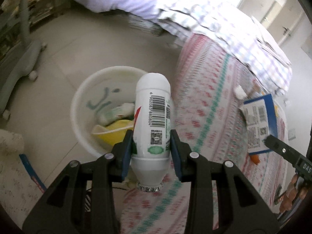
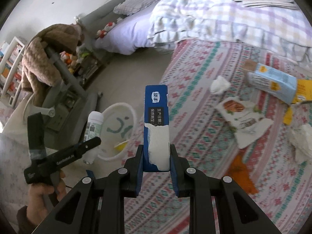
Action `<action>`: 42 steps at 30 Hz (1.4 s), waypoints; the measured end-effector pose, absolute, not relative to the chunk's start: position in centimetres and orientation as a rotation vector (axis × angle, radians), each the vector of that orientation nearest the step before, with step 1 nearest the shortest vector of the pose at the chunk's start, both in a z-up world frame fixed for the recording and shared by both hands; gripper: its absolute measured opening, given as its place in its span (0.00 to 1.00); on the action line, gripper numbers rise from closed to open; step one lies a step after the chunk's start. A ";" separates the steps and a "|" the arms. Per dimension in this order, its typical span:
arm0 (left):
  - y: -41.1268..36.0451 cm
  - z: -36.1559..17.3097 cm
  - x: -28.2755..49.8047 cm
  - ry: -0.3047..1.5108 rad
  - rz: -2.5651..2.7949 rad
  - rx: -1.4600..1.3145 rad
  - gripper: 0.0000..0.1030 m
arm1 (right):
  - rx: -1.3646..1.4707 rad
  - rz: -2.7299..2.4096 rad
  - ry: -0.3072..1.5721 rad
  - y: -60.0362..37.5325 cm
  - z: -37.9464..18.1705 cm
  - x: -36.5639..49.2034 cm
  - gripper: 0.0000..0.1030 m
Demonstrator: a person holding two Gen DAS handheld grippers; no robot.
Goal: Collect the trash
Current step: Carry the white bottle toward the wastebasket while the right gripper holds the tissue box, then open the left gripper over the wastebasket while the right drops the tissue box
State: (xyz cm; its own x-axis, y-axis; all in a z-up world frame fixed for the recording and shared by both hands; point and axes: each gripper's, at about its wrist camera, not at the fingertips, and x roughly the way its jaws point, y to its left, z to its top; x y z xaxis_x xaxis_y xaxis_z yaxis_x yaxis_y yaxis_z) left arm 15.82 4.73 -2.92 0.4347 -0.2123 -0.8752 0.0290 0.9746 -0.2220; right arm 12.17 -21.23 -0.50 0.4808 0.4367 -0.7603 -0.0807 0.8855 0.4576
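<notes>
My left gripper [image 1: 151, 136] is shut on a white plastic bottle [image 1: 153, 115] with a barcode label, held over the bed's edge just right of a white trash bin [image 1: 81, 107] that holds tissue and yellow wrappers. In the right wrist view the bottle [image 2: 93, 124] and bin [image 2: 119, 128] show at lower left. My right gripper [image 2: 156, 152] is shut on a blue box [image 2: 156, 117] with torn white paper on it, above the patterned bedspread. The blue box also shows in the left wrist view [image 1: 259, 120].
On the bedspread [image 2: 195, 136] lie a crumpled tissue [image 2: 219, 85], a light blue carton [image 2: 273, 81], a snack packet [image 2: 243, 117], an orange wrapper [image 2: 241, 171] and another tissue [image 2: 302, 140]. A checked quilt [image 2: 224, 19] is beyond. A chair base [image 1: 21, 62] stands on the floor at left.
</notes>
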 end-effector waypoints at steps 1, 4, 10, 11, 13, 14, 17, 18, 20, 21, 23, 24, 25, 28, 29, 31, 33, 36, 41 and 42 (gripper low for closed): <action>5.2 -3.0 15.8 1.110 -0.141 -0.193 0.38 | 0.385 0.333 1.028 -20.7 -0.6 12.3 0.24; 6.8 -3.3 16.1 1.099 -0.130 -0.235 0.38 | 0.378 0.352 1.029 -19.5 -0.8 12.7 0.24; 7.9 -3.5 16.6 1.084 -0.094 -0.260 0.75 | 0.369 0.395 1.019 -17.2 -1.2 13.3 0.24; 8.1 -3.2 16.5 1.076 -0.082 -0.255 0.79 | 0.362 0.399 1.019 -16.8 -1.4 13.4 0.24; 8.5 -2.9 16.4 1.078 -0.067 -0.246 0.80 | 0.358 0.407 1.024 -16.3 -1.7 13.7 0.24; 8.8 -2.9 16.4 1.084 -0.057 -0.244 0.82 | 0.361 0.415 1.029 -15.9 -1.9 13.9 0.24; 10.1 -2.7 16.2 1.093 0.006 -0.244 0.89 | 0.372 0.431 1.044 -15.2 -2.3 14.4 0.24; 10.5 -2.7 16.1 1.093 0.027 -0.239 0.91 | 0.374 0.435 1.046 -15.0 -2.3 14.6 0.24; 11.3 -2.4 16.0 1.082 0.067 -0.224 0.93 | 0.383 0.451 1.050 -14.5 -2.3 15.1 0.24; 11.4 -2.4 15.9 1.077 0.079 -0.218 0.93 | 0.385 0.457 1.052 -14.2 -2.3 15.3 0.24; 11.8 -2.1 15.7 1.064 0.097 -0.207 0.94 | 0.388 0.465 1.058 -13.5 -2.4 15.9 0.24; 12.0 -1.9 15.6 1.060 0.098 -0.203 0.94 | 0.389 0.465 1.060 -13.1 -2.5 16.2 0.24; 12.1 -1.9 15.5 1.058 0.099 -0.200 0.94 | 0.390 0.466 1.062 -12.8 -2.5 16.5 0.24; 12.2 -1.8 15.3 1.060 0.099 -0.189 0.94 | 0.392 0.471 1.056 -11.6 -2.7 17.5 0.24; 12.2 -1.8 15.2 1.061 0.099 -0.188 0.94 | 0.404 0.479 1.051 -11.2 -2.8 17.8 0.25; 12.3 -1.8 15.1 1.063 0.099 -0.191 0.94 | 0.420 0.484 1.046 -10.6 -3.0 18.2 0.26; 12.4 -1.8 15.2 1.065 0.101 -0.201 0.94 | 0.424 0.495 1.047 -10.0 -3.1 18.4 0.27; 12.6 -1.5 15.0 1.062 0.093 -0.219 0.94 | 0.407 0.508 1.053 -9.3 -3.2 18.7 0.34; 12.5 -1.4 14.8 1.060 0.089 -0.208 0.94 | 0.419 0.457 1.012 -10.3 -2.4 18.2 0.77; 12.3 -1.4 14.8 1.063 0.086 -0.206 0.94 | 0.409 0.450 1.013 -10.5 -2.3 18.2 0.77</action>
